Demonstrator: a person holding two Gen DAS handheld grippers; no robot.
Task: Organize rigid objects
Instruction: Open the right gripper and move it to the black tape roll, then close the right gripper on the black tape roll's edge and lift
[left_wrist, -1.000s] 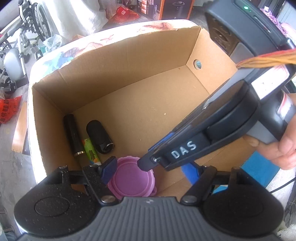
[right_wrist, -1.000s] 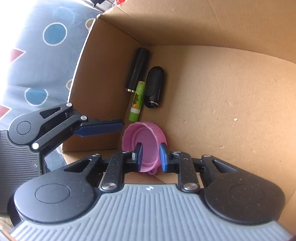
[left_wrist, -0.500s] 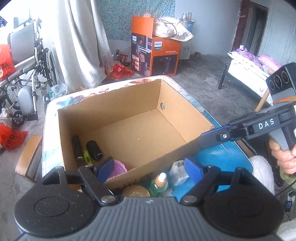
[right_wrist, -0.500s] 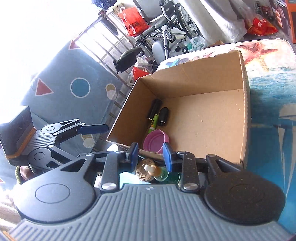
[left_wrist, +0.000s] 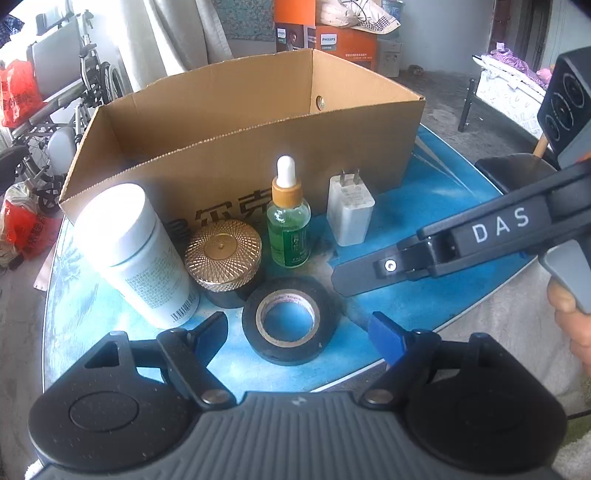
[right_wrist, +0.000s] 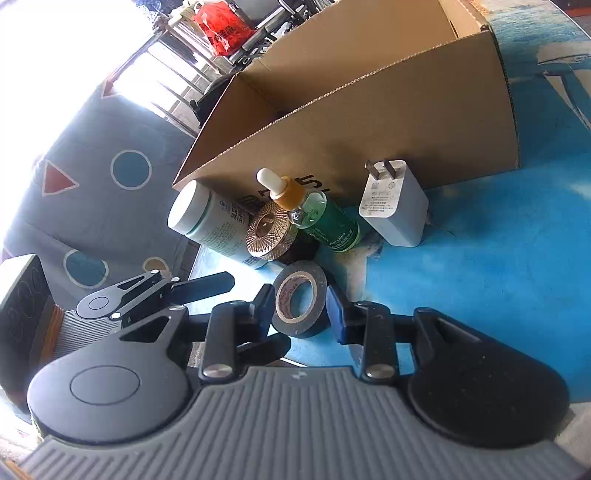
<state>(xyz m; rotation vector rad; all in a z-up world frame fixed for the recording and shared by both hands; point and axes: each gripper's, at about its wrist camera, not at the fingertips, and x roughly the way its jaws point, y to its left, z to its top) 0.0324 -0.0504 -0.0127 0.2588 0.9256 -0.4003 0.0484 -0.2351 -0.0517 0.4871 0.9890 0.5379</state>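
A black roll of tape (left_wrist: 290, 319) lies flat on the blue table, also in the right wrist view (right_wrist: 301, 303). My left gripper (left_wrist: 299, 332) is open, its fingers wide to either side of the roll. My right gripper (right_wrist: 301, 308) is open too, its fingers close beside the roll without gripping it. Behind the roll stand a white bottle (left_wrist: 135, 254), a gold-lidded black jar (left_wrist: 223, 256), a green dropper bottle (left_wrist: 289, 219) and a white charger plug (left_wrist: 350, 210). An open cardboard box (left_wrist: 258, 144) stands behind them.
The round blue table (left_wrist: 436, 192) ends just in front of the grippers. My right gripper's body (left_wrist: 480, 232) reaches in from the right in the left wrist view. A wheelchair (left_wrist: 55, 122) and red bags are on the floor at left.
Both grippers have pulled back out of the box and dropped low in front of it. The pink lid stays in the box. The right gripper has opened wider, around the tape roll.
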